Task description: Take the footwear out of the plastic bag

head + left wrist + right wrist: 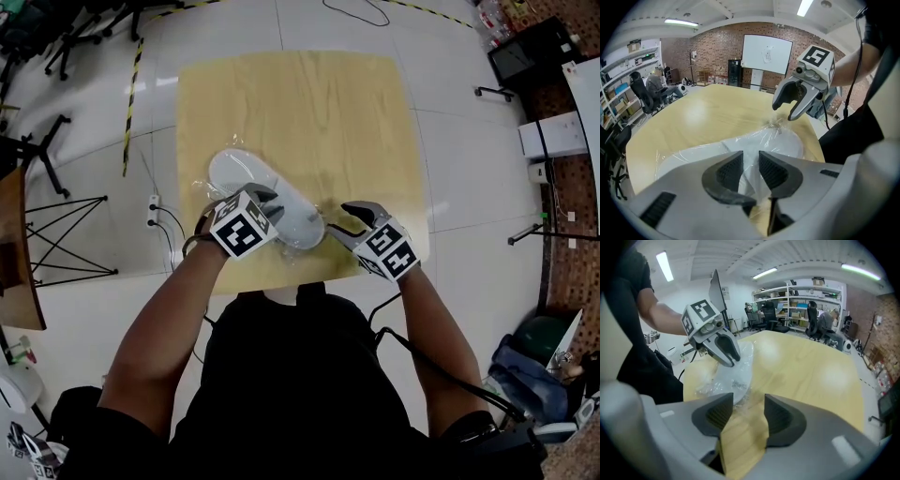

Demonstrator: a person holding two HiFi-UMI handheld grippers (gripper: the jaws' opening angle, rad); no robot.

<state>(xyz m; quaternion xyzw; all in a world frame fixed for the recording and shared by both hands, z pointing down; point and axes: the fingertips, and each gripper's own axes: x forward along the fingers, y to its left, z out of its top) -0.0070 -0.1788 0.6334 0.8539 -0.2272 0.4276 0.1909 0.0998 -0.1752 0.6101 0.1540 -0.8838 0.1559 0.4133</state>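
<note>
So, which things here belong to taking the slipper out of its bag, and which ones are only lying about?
Belongs to the job:
white slipper
clear plastic bag around it
left tongs
right tongs
wooden table

Only lying about:
whiteboard
power strip on the floor
shelves

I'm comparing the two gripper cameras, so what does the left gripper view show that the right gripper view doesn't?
Left gripper view only: the right gripper from outside, marker cube and open jaws, plus a whiteboard. Right gripper view only: the left gripper from outside, closed on the plastic bag, and bare table between the right jaws. Both: the white slipper in that bag and the background shelves.
</note>
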